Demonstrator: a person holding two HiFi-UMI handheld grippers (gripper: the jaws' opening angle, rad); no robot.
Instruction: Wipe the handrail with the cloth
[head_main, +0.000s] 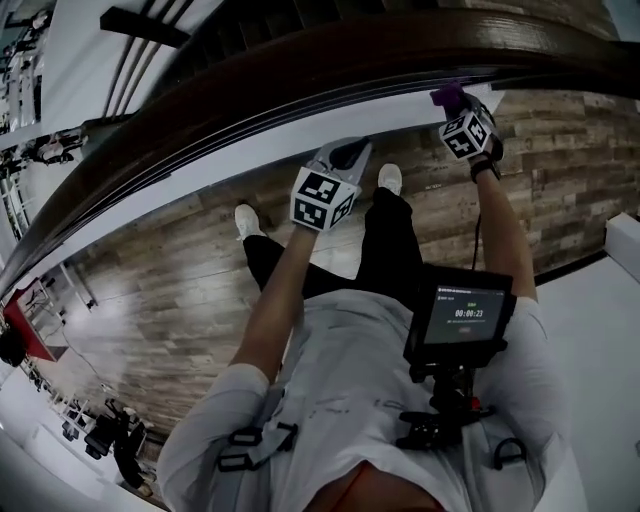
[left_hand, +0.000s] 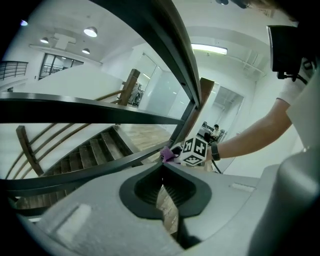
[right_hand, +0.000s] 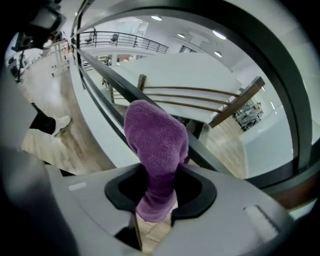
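The dark wooden handrail (head_main: 300, 75) arcs across the top of the head view. My right gripper (head_main: 462, 103) sits just under it at the right, shut on a purple cloth (head_main: 447, 96). In the right gripper view the cloth (right_hand: 156, 140) bulges out from between the jaws of the right gripper (right_hand: 157, 175), in front of a dark rail (right_hand: 110, 82). My left gripper (head_main: 345, 155) hovers below the handrail near the middle, apart from it. Its jaws meet at the tips with nothing between them (left_hand: 162, 167). The left gripper view also shows the purple cloth (left_hand: 167, 153) beside the right gripper's marker cube (left_hand: 194, 151).
Below lies a wooden plank floor (head_main: 180, 290) with the person's white shoes (head_main: 247, 220) on it. A small screen (head_main: 460, 315) hangs on the person's chest. Stairs (left_hand: 95, 150) descend beyond the railing bars, and a white ledge (head_main: 260, 150) runs under the handrail.
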